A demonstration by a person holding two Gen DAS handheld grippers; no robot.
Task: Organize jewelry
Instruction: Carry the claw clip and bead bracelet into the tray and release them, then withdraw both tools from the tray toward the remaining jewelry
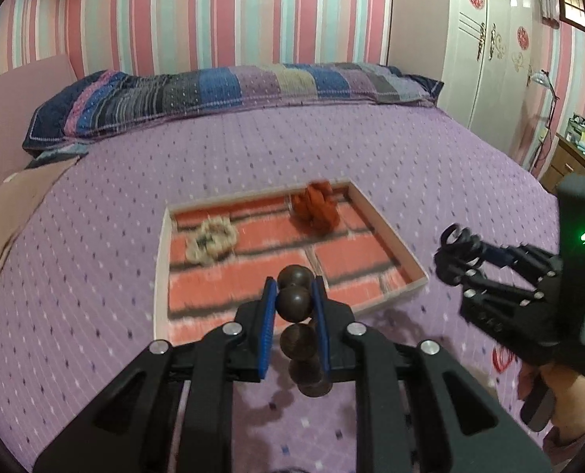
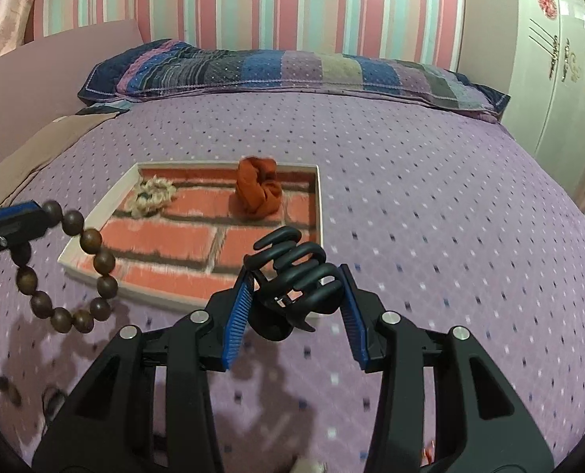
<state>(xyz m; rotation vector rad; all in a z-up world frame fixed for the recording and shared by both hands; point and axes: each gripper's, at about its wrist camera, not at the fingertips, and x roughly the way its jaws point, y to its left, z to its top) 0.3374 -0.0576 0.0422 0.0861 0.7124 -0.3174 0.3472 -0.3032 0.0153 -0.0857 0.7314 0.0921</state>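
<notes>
My left gripper (image 1: 294,295) is shut on a brown wooden bead bracelet (image 1: 293,304), held above the near edge of a shallow white tray (image 1: 383,222) with a brick-pattern floor. In the right wrist view the bracelet (image 2: 80,270) hangs as a loop from the left gripper (image 2: 36,213) at the tray's (image 2: 319,205) near left corner. My right gripper (image 2: 296,287) is shut on a black claw hair clip (image 2: 292,280) over the tray's near right corner; the clip (image 1: 456,246) also shows at the right of the left wrist view. An orange scrunchie (image 2: 258,189) and a cream scrunchie (image 2: 152,195) lie in the tray.
The tray rests on a purple dotted bedspread (image 2: 430,216). A striped long pillow (image 2: 292,69) lies at the head of the bed. A white wardrobe (image 1: 485,39) and a desk (image 1: 576,157) stand at the right. Small dark items (image 2: 8,390) lie on the bedspread at lower left.
</notes>
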